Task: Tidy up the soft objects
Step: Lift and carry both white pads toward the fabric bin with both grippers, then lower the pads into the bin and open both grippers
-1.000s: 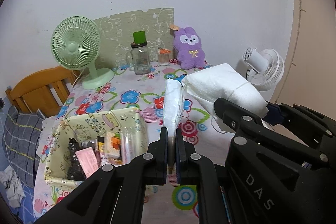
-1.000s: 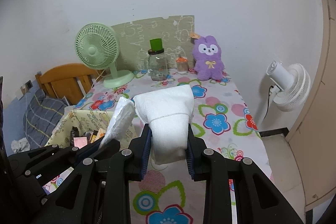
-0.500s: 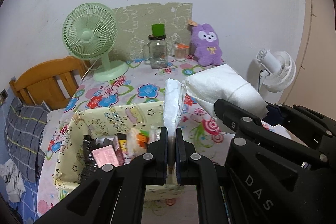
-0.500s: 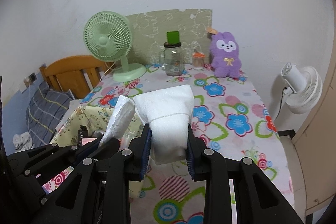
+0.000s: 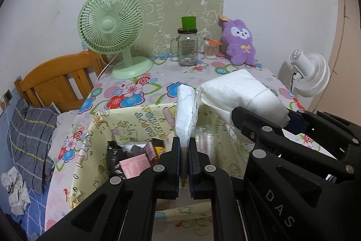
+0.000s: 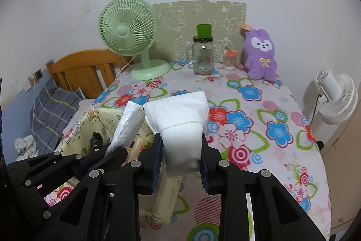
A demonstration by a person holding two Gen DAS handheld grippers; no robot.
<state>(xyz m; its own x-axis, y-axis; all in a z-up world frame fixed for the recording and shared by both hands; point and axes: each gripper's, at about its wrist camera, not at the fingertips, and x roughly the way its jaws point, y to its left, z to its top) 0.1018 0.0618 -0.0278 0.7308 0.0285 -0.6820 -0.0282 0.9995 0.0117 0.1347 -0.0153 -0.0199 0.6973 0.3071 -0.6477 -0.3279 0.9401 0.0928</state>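
My left gripper (image 5: pixel 184 146) is shut on a thin white plastic-wrapped tissue pack (image 5: pixel 185 110) and holds it upright above the yellow cartoon-print storage box (image 5: pixel 126 121). The pack also shows in the right wrist view (image 6: pixel 127 125). My right gripper (image 6: pixel 180 153) is shut on a thick white soft bundle tied with a string (image 6: pixel 180 121), held beside the left one, over the box's right edge (image 6: pixel 103 119). The bundle also shows in the left wrist view (image 5: pixel 241 94). A purple plush bunny (image 6: pixel 260 53) sits at the table's back right.
The box holds several small packets (image 5: pixel 135 162). A green desk fan (image 5: pixel 112 31), a glass jar with a green lid (image 5: pixel 187 46) and a small orange-capped jar (image 5: pixel 211 49) stand at the back of the flowered table (image 6: pixel 248 110). A white fan (image 6: pixel 336 96) stands right; a wooden bed (image 5: pixel 56 80) left.
Both grippers have moved left and back with their loads. The box now lies directly under the left gripper instead of off to its left.
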